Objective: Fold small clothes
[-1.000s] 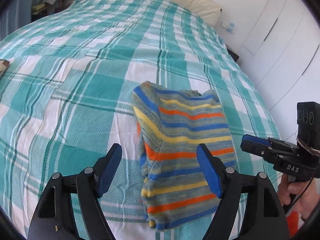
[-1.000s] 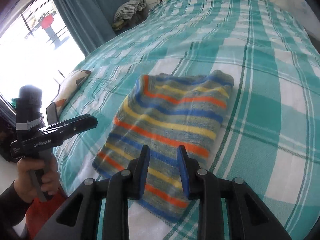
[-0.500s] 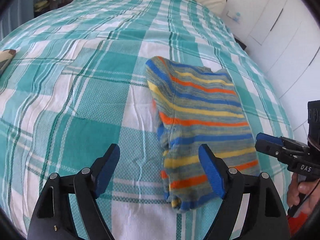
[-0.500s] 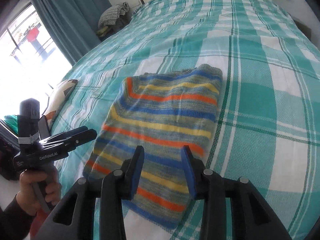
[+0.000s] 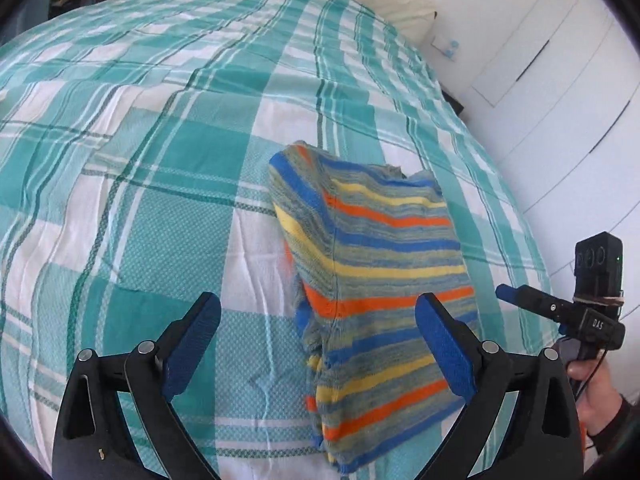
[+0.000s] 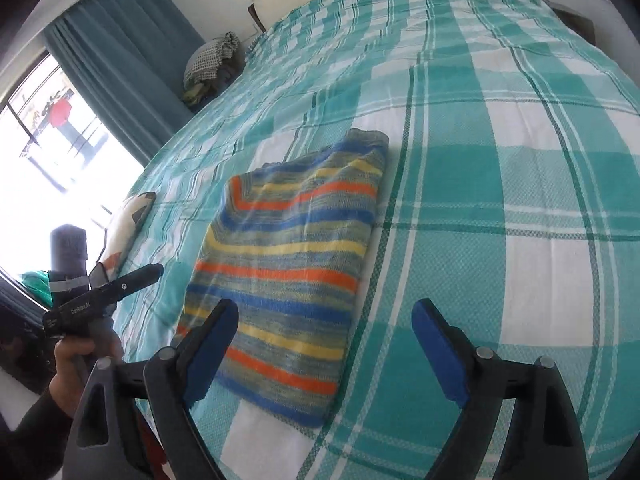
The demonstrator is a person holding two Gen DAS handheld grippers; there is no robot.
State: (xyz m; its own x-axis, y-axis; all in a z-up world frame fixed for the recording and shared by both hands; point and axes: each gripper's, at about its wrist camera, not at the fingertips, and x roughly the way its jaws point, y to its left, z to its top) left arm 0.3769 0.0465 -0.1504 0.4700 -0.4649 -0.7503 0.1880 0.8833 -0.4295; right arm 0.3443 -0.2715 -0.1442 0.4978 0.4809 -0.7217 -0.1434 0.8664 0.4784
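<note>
The left gripper point(image 5: 318, 344) hangs over the near edge of the bed with its jaws spreading wide; its blue pads point(image 5: 444, 344) press on nothing, one standing over bare bedspread and the other over the near right part of the striped garment point(image 5: 372, 272), above the cloth rather than on it as far as the view shows. The right gripper point(image 6: 324, 346) is likewise spreading its jaws, and nothing is pinched between them: its left pad stands over the garment's near corner and its right pad over the bedspread beside it. Each tool shows in the other's view, held by a hand point(image 5: 592, 392) at the bed's near edge and apart from the cloth. The striped garment lies on the teal-and-white checked bedspread point(image 5: 160, 184), near the front of the bed, as a compact oblong with layers stacked and its long edges fairly straight. On that evidence the folding of this piece looks largely done. The far end is a little uneven, with a lip of cloth sticking up, though the fisheye warps that edge too much to say whether it needs another tuck. What may remain is a last halving or a smoothing pass. A heap of cloth point(image 6: 212, 60) sits at the far corner by the curtain point(image 6: 128, 64); whether it is waiting to be folded cannot be told.
</note>
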